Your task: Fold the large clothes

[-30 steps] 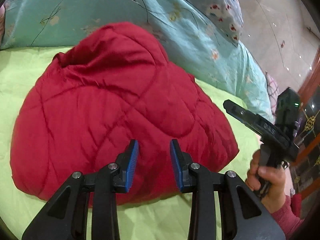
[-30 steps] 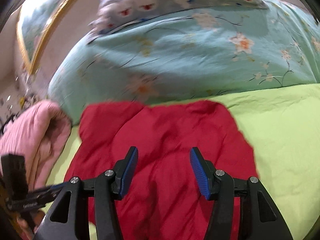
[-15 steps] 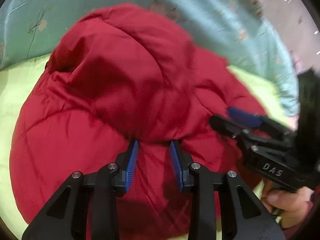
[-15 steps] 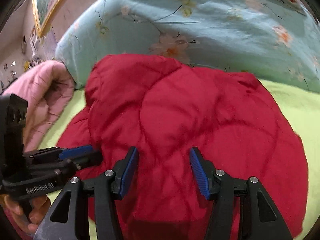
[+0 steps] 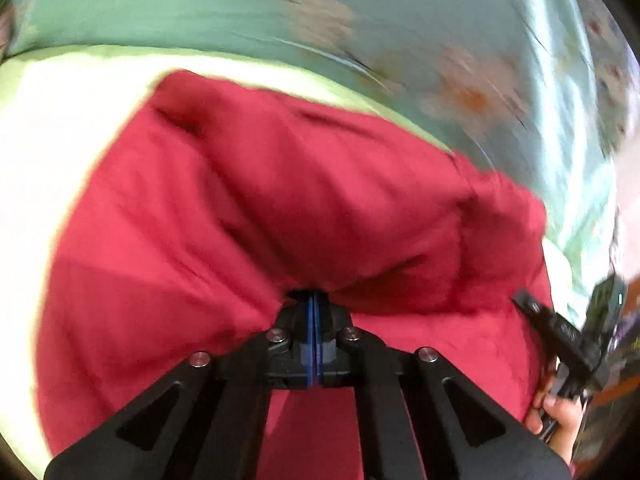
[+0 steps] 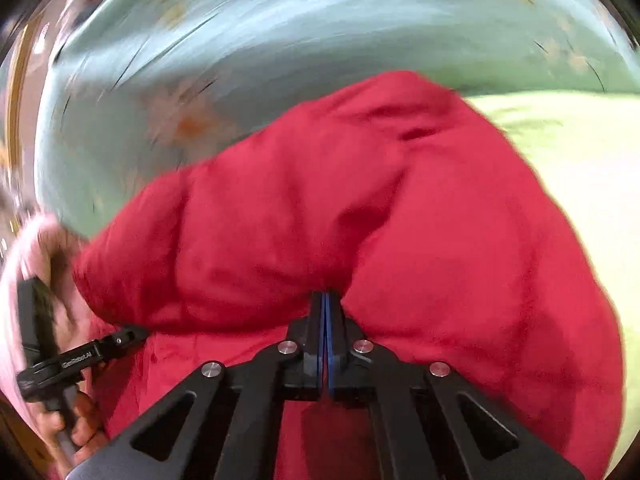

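A quilted red jacket (image 5: pixel 320 208) lies bunched on the lime-green sheet (image 5: pixel 60 120) and fills both views. My left gripper (image 5: pixel 314 300) has its jaws closing to meet, blue pads together, and a fold of the jacket's near edge is pinched at the tips. My right gripper (image 6: pixel 325 298) is closing the same way on a gathered fold of the red jacket (image 6: pixel 360 208). Each gripper shows in the other's view: the right one (image 5: pixel 560 328) at the jacket's right edge, the left one (image 6: pixel 132 334) with its tip in the fabric at the left.
A teal floral quilt (image 5: pixel 360 8) rises behind the jacket, also across the top of the right wrist view (image 6: pixel 280 40). Green sheet (image 6: pixel 580 152) lies bare to the right. Pink bedding (image 6: pixel 24 248) sits at the left edge. A hand (image 5: pixel 560 416) grips the right handle.
Both grippers moved down and in to the jacket's near edge and went from open to shut, each gathering a fold of red fabric. The jacket is now bunched up toward the quilt.
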Demonstrator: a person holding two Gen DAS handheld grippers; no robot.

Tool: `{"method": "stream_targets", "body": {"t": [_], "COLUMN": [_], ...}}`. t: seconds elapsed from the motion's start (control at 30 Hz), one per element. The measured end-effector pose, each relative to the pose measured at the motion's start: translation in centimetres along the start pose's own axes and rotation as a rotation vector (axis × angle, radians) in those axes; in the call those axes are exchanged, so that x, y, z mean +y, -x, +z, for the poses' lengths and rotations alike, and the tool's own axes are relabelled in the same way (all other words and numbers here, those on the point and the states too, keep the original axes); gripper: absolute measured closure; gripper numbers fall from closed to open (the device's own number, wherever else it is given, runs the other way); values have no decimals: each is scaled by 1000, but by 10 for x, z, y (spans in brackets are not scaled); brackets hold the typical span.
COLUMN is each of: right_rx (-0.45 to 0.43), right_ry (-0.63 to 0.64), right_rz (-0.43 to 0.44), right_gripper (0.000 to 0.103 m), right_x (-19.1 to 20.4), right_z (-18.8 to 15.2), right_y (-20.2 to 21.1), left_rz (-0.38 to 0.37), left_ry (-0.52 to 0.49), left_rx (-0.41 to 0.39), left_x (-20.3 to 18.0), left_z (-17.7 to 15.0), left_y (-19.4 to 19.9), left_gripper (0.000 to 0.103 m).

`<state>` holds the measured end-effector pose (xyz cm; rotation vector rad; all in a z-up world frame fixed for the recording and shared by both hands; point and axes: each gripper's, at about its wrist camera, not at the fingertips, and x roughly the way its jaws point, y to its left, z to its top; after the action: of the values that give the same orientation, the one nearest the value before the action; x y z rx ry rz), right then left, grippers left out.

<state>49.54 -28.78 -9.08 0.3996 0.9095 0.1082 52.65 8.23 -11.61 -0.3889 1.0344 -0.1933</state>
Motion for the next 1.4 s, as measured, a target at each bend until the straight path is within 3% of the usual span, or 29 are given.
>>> {"method": "stream_targets", "body": {"t": [0.3,0.47,0.6,0.7,0.77,0.83,0.9,1.0,1.07,1.1,1.23,1.4], "right_rx": [-103,-99,-94,-125,-136,-152,-165,-160,-158,-155,-140,-102], "right_ry": [-120,-158,-158,-140,-117,-99,-74,-59,-65,-67,-48,-24], "right_rz": [-58,-36,-34,-54,-67,-79,-88,-77,-60,-48,-31,-30], "right_gripper": [103,103,103,94,81,47,45,45,43,41,30,29], "right_x": [-52,-69,-73,-72,-69,-67,-68,-64,-66,-68,-64,-67], "right_z": [10,7,2,-6,-13,-24,-24,-30,-35,-38,-50,-60], "right_y": [12,8,25,52,67,84,94,100,104,109,122,126], "left_rz": [33,13,30,36,41,38,45,26,41,58,51,39], "left_ry": [22,37,12,-8,-19,-32,-45,-33,-29,-28,-32,26], "left_rx": [-53,-50,-67,-94,-101,-119,-140,-169,-191,-214,-206,-166], "left_x": [38,43,41,45,44,45,38,39,42,44,47,73], "left_z": [17,22,17,3,-5,-14,-30,-53,-68,-78,-97,-116], "left_y": [-9,-19,1,22,32,47,62,85,98,106,115,118], "left_gripper": [101,101,101,101,101,101,95,66,26,20,19,19]}}
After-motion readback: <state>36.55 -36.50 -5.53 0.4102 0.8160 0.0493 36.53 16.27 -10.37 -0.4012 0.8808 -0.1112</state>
